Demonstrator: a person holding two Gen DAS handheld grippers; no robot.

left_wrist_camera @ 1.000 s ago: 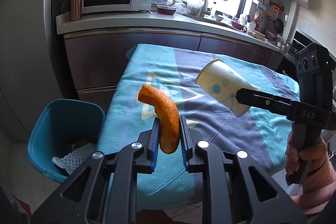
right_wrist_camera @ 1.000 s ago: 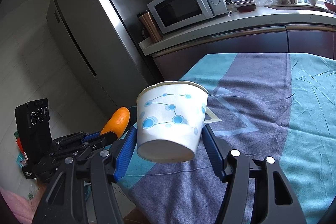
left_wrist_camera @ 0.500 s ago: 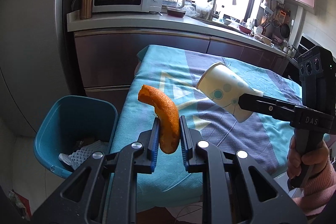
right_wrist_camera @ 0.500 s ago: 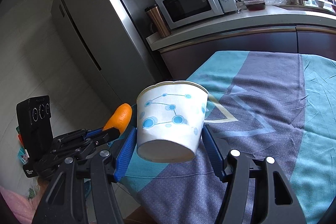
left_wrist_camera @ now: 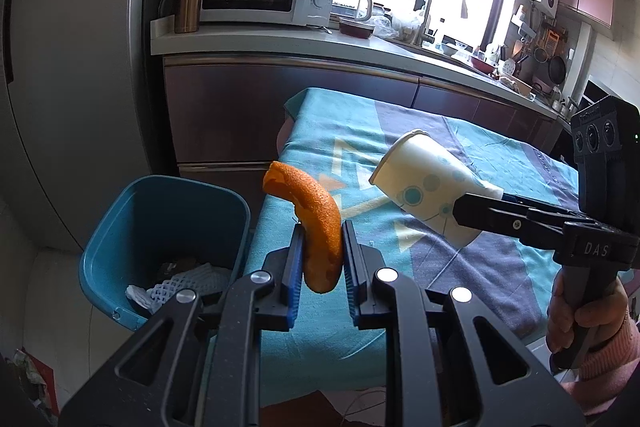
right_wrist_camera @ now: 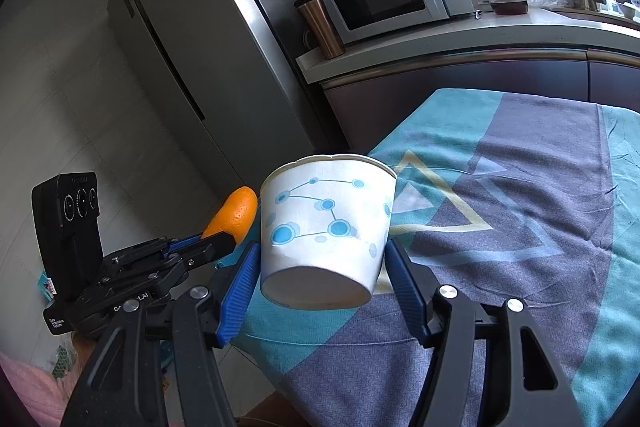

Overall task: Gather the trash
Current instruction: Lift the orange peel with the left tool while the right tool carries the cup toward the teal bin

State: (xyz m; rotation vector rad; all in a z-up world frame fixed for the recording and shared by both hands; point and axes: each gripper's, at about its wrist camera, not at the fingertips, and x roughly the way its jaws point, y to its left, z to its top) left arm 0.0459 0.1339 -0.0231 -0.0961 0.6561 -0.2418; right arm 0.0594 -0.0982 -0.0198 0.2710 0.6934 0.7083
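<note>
Matt paper cup (right_wrist_camera: 326,227), rough pitted orange peel (left_wrist_camera: 318,223), glossy plastic bin (left_wrist_camera: 168,211), woven tablecloth (right_wrist_camera: 520,227)

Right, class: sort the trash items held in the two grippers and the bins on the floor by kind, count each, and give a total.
Orange peel, in the left gripper: 1
Paper cup, in the right gripper: 1
Blue bin: 1
Total: 3
</note>
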